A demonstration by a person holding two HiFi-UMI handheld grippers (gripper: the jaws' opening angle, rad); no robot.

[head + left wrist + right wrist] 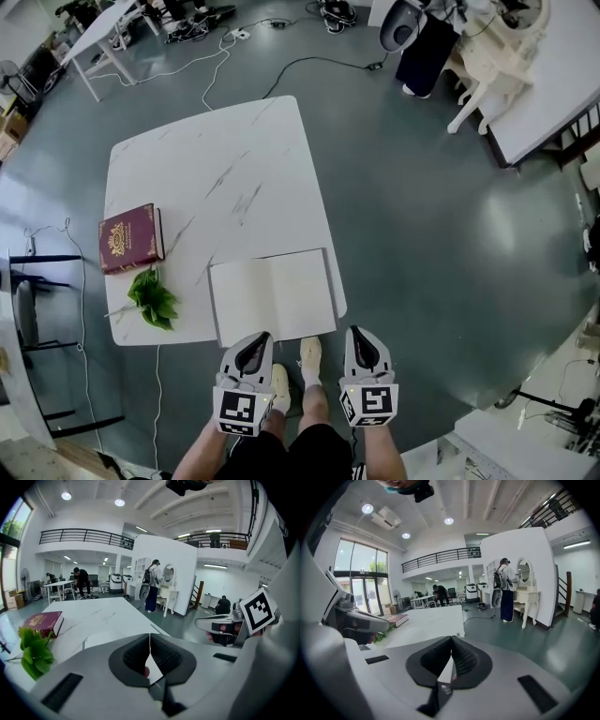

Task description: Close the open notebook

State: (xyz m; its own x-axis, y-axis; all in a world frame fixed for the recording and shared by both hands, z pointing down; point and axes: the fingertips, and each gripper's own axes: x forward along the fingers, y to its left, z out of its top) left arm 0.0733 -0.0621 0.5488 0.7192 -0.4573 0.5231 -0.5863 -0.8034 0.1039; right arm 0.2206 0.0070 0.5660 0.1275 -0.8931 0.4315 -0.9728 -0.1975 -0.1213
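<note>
Notebook [272, 295] lies open beyond left tongs [256, 337], right tongs [360, 332] (seemingly empty).

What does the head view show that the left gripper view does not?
Head view only: the open notebook seen whole, flat at the near edge of the white table, and the person's shoes. Left gripper view only: ceiling lights, a balcony railing, and the left gripper with its shut tongs up close. Both: the red book, the green leaves, the table and the right gripper.
</note>
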